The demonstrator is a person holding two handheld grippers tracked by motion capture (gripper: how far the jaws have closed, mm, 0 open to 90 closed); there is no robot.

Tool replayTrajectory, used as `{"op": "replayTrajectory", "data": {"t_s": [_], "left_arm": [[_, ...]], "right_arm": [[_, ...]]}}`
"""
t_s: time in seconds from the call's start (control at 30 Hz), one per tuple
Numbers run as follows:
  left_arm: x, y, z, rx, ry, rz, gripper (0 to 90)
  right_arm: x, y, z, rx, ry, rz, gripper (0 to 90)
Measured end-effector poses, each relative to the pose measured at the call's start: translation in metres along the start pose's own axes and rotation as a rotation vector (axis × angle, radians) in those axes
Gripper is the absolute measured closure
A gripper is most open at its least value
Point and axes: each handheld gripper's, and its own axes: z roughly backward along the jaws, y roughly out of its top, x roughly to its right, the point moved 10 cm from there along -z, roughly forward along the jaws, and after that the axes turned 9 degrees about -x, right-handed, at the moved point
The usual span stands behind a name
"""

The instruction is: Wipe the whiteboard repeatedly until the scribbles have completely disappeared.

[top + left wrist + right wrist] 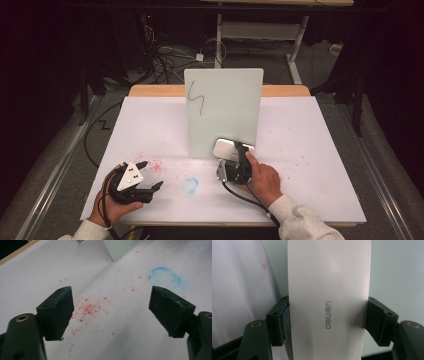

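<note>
A small whiteboard point(223, 112) stands upright in the middle of the table, with a black squiggle point(196, 98) drawn at its upper left. My right gripper point(235, 150) is shut on a white eraser point(227, 148) marked "deli" point(328, 315), held at the board's lower right part; in the right gripper view the jaws clamp the eraser's two long sides, and the board point(397, 270) is right behind it. My left gripper point(150, 175) rests open at the table's front left, its jaws wide apart over the table with nothing between them point(111, 312).
The white table cover point(310, 145) carries red crumbs point(88, 308) near the left gripper and a smudged blue ring point(190, 185) point(165, 277) at front centre. Cables and desk legs point(295, 45) stand on the floor beyond the table's far edge.
</note>
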Motion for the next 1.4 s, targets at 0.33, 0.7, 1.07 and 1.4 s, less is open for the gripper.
{"op": "replayTrajectory", "data": {"t_s": [0.33,0.7,1.07,1.4], "left_arm": [[0.0,0.002,-0.001,0.008,0.008,0.006,19.1],[-0.001,0.002,0.003,0.021,0.006,0.0,19.2],[0.008,0.003,0.001,0.013,-0.01,-0.034,19.2],[0.007,0.002,0.001,0.016,-0.012,-0.026,19.2]], "right_arm": [[0.024,0.033,0.003,0.05,-0.019,-0.072,30.9],[0.061,0.102,0.01,0.128,-0.031,-0.126,30.9],[0.122,0.129,0.014,0.143,-0.044,-0.26,30.9],[0.107,0.122,0.013,0.137,-0.013,-0.296,30.9]]}}
